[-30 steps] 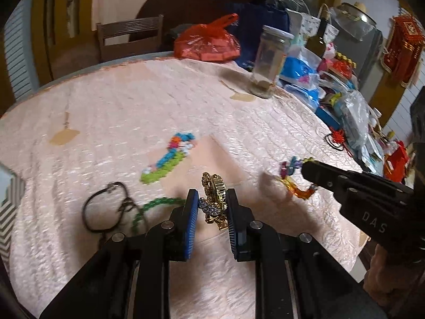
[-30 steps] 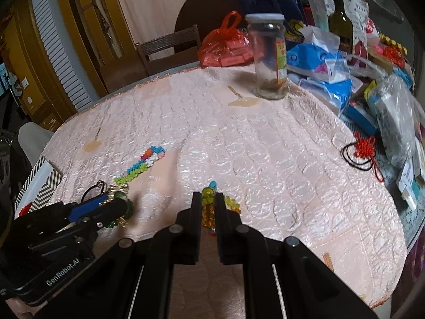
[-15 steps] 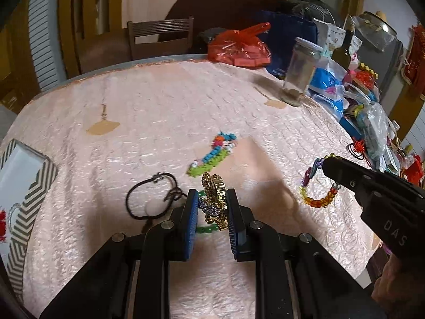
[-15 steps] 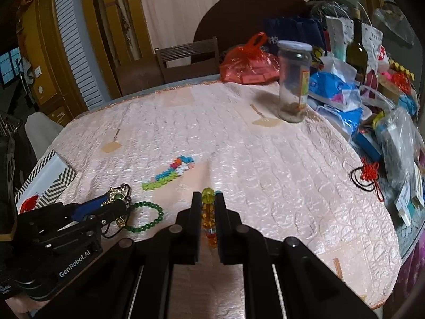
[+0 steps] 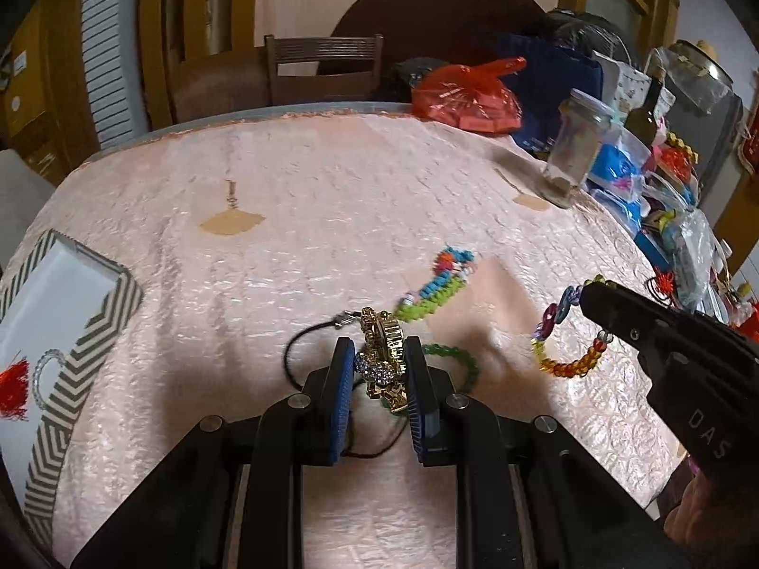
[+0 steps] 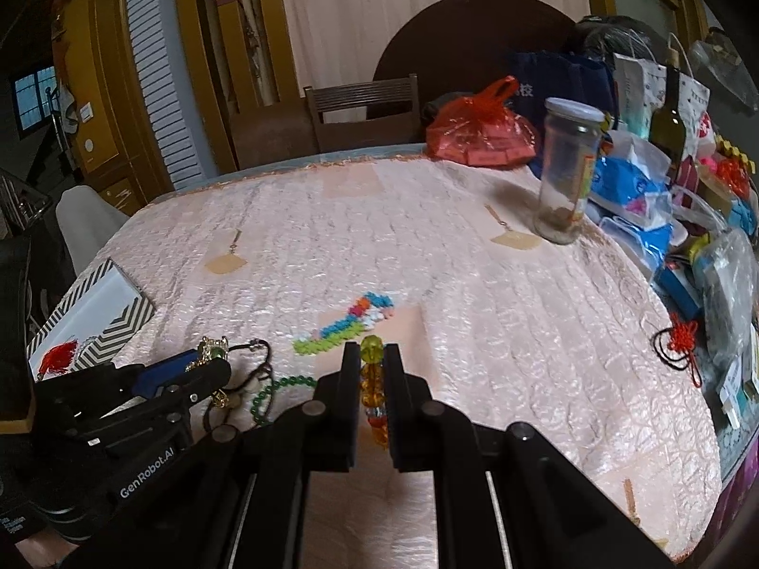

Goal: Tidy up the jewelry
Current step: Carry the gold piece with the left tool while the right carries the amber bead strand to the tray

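Observation:
My left gripper [image 5: 378, 355] is shut on a gold ornament with blue stones [image 5: 382, 360], held above the pink tablecloth. My right gripper [image 6: 371, 355] is shut on a multicoloured bead bracelet [image 6: 372, 389]; in the left wrist view that bracelet [image 5: 567, 365] hangs as a loop from the right gripper [image 5: 586, 291]. In the right wrist view the left gripper [image 6: 208, 370] sits at the lower left. A white box with a zigzag rim [image 5: 61, 322] at the table's left holds a red tassel [image 5: 12, 389] and a clear ring. A green bead bracelet [image 5: 455, 355], a black cord [image 5: 303, 346] and a flat bead strip [image 5: 436, 284] lie on the cloth.
A glass jar [image 6: 567, 170] stands at the far right, with a red plastic bag [image 6: 479, 133], a dark bottle [image 6: 669, 123] and piled packets beside it. A red knot on a black cord [image 6: 680, 336] lies near the right edge. A wooden chair [image 6: 365, 109] stands behind the table.
Both grippers have swung left across the table with their pieces still held. The zigzag box has come into view at the left, and the jar has slid toward the right.

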Tool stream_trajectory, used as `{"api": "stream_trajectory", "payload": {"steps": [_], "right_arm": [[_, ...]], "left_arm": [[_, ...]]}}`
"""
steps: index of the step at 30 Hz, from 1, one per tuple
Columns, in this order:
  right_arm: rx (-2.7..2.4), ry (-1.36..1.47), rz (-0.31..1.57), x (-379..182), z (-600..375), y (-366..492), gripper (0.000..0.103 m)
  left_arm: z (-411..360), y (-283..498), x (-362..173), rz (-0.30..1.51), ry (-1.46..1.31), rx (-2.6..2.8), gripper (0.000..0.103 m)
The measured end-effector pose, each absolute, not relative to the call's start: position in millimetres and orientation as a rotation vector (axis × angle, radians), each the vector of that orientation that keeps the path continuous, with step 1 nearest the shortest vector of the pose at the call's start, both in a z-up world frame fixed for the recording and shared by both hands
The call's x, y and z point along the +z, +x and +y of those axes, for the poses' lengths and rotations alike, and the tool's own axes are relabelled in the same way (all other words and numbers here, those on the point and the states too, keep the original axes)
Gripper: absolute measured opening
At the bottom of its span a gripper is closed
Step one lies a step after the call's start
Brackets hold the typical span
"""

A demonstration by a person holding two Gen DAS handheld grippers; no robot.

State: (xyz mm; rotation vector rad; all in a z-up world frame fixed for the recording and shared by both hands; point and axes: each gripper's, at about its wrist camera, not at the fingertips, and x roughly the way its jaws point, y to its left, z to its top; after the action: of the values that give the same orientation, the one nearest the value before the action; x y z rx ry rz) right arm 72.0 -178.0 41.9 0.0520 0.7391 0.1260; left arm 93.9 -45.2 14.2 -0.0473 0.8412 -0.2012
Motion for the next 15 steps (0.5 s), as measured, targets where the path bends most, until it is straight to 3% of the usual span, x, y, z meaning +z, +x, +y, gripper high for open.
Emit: {"api": "stream_trajectory", "payload": {"steps": [15], "right_arm": [[0.18, 0.019, 0.746, 39.8, -133.5, 84.6, 0.009]], "left_arm": [[25.7, 92.0, 19.8, 0.823, -0.09, -0.08, 0.032]]}}
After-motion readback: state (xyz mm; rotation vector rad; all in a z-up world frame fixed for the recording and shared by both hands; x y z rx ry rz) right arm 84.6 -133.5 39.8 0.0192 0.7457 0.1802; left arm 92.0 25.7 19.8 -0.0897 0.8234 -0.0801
